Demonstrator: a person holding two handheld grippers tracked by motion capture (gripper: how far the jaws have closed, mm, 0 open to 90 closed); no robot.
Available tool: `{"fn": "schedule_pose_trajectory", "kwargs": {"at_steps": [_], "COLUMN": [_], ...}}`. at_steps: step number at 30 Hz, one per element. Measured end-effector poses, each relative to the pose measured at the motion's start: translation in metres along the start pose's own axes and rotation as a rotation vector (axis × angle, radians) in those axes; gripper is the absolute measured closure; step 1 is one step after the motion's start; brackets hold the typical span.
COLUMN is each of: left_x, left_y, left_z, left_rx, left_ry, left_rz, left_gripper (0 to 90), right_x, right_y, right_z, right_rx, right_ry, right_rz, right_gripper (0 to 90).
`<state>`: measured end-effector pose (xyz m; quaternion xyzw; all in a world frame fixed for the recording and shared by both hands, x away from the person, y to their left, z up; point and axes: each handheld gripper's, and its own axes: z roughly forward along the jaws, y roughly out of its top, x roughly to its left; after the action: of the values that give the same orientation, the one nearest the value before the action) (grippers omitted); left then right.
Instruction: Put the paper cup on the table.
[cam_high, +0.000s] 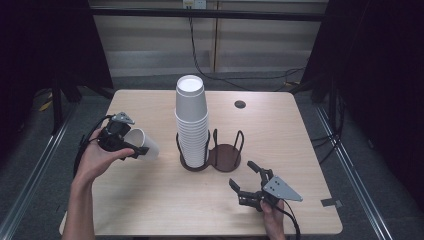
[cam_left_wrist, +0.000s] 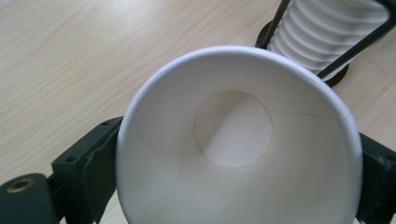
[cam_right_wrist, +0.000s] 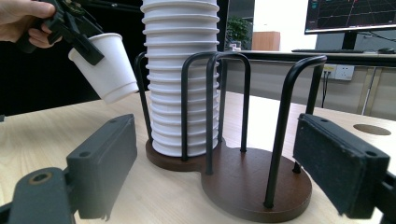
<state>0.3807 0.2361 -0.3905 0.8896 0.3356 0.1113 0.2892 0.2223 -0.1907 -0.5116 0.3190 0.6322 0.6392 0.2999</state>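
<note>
High view: the left hand-held gripper (cam_high: 134, 150) clamps a tilted white paper cup (cam_high: 144, 143) above the bench (cam_high: 150, 200), left of the cup stack (cam_high: 191, 125), while the right hand-held gripper (cam_high: 245, 176) rests wide open, holding nothing.

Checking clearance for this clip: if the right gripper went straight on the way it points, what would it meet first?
Probably the dark brown wooden cup holder with black wire hoops: its empty bay lies dead ahead between the open right gripper jaws. The tall stack of white paper cups stands behind and left. Depth is uncertain.
</note>
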Motion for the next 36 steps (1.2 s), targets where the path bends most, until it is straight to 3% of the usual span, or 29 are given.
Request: {"fn": "schedule_pose_trajectory", "kwargs": {"at_steps": [2,6,8,13,16,19,21,24,28,31,36], "left_x": [0.001,0.004,0.006,0.006,0.008,0.007,0.008,0.006,0.000,0.001,0.001], "left_y": [0.003,0.005,0.006,0.007,0.010,0.012,0.013,0.016,0.016,0.015,0.017], "left_z": [0.004,0.007,0.010,0.016,0.021,0.022,0.024,0.030,0.037,0.044,0.049], "left_rx": [0.040,0.062,0.096,0.129,0.175,0.173,0.189,0.235,0.252,0.267,0.242], "left_ry": [0.009,0.002,0.031,0.026,0.068,0.077,0.067,0.090,0.097,0.103,0.101], "left_rz": [-0.002,-0.005,-0.001,-0.009,-0.018,-0.016,-0.020,-0.011,0.030,0.028,0.021], "left_gripper": [7.7,7.6,7.4,7.0,7.0,7.0,6.9,6.8,6.4,5.5,5.4], "right_x": [0.000,0.000,0.000,0.000,0.000,0.000,0.000,0.000,0.000,0.000,0.000], "right_y": [0.000,0.000,0.000,0.000,0.000,0.000,0.000,0.000,0.000,0.000,0.000], "right_z": [0.000,0.000,0.000,0.000,0.000,0.000,0.000,0.000,0.000,0.000,0.000], "right_rx": [0.000,0.000,0.000,0.000,0.000,0.000,0.000,0.000,-0.001,0.000,-0.002], "right_ry": [0.000,0.000,0.000,0.000,0.000,0.000,0.000,0.000,0.000,0.000,0.000], "right_rz": [0.000,0.000,0.000,0.000,0.000,0.000,0.000,0.000,-0.001,-0.001,-0.003], "right_gripper": [13.2,13.2,13.2,13.2,13.2,13.2,13.2,13.2,13.2,13.2,13.1]}}
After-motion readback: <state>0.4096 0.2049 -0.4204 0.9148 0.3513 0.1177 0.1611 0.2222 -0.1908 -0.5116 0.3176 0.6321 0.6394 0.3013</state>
